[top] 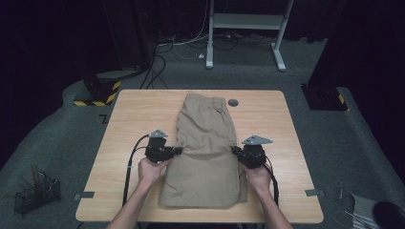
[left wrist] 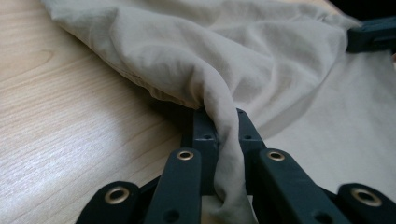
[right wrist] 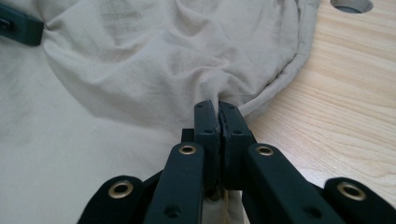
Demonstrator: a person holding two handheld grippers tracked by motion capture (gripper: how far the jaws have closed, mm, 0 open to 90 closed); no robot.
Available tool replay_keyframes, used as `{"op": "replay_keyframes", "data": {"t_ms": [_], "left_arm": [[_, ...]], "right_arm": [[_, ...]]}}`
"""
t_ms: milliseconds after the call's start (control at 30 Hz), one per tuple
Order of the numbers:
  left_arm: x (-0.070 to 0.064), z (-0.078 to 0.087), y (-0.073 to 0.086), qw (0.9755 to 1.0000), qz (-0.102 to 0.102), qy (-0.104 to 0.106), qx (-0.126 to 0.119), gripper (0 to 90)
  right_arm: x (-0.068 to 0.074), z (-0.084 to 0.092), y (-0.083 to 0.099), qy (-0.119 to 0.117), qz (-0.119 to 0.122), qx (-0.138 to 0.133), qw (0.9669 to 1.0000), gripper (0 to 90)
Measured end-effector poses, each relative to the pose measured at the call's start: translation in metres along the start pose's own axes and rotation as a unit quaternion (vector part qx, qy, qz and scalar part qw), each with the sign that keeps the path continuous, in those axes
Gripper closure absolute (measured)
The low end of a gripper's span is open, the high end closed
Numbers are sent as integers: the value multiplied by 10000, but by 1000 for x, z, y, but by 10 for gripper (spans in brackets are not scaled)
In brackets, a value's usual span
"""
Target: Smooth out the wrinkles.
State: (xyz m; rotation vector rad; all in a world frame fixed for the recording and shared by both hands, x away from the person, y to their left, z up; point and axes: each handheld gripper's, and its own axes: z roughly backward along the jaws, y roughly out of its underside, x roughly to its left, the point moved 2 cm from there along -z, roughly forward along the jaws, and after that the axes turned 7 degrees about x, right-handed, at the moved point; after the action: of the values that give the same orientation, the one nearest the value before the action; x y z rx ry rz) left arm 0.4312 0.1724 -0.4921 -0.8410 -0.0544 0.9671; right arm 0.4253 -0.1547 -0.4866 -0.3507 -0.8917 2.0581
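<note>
High view: khaki shorts [top: 206, 152] flat on wooden surface [top: 124, 143], waistband toward far edge, hem toward near edge. Left claw [top: 180, 150] at left side edge of shorts, about halfway along, in left hand [top: 151, 171]. Right claw [top: 234, 150] at right side edge of shorts, level with left one, in right hand [top: 258, 175]. Round grey cable hole [top: 233, 102] just beside waistband, on its right. Black wire basket [top: 37, 193] on floor, well apart from shorts, to their left.

Left gripper view: jaws narrow, clamped on a twisted fold of shorts [left wrist: 219, 140], fabric running back between them; bare surface [left wrist: 70, 140] left of shorts; other claw [left wrist: 371, 35] at far edge of shorts.

Right gripper view: jaws pressed nearly together on a pinch of shorts [right wrist: 219, 100] beside seamed edge; bare surface [right wrist: 336, 107] right of shorts, cable hole [right wrist: 351, 4] beyond them.
</note>
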Motion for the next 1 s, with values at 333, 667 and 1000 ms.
{"op": "replay_keyframes", "data": {"t_ms": [333, 667, 1000], "left_arm": [[-7, 15, -9, 9997, -150, -36, -186, 834], [-11, 28, -28, 9989, -329, -150, -312, 835], [-3, 32, -52, 9986, -327, -157, -381, 835]], "right_arm": [[1, 13, -7, 10, 69, -246, 9997, 874], [5, 24, -22, 150, 258, -442, 9986, 875], [-12, 22, -41, 144, 127, -501, 9986, 877]]}}
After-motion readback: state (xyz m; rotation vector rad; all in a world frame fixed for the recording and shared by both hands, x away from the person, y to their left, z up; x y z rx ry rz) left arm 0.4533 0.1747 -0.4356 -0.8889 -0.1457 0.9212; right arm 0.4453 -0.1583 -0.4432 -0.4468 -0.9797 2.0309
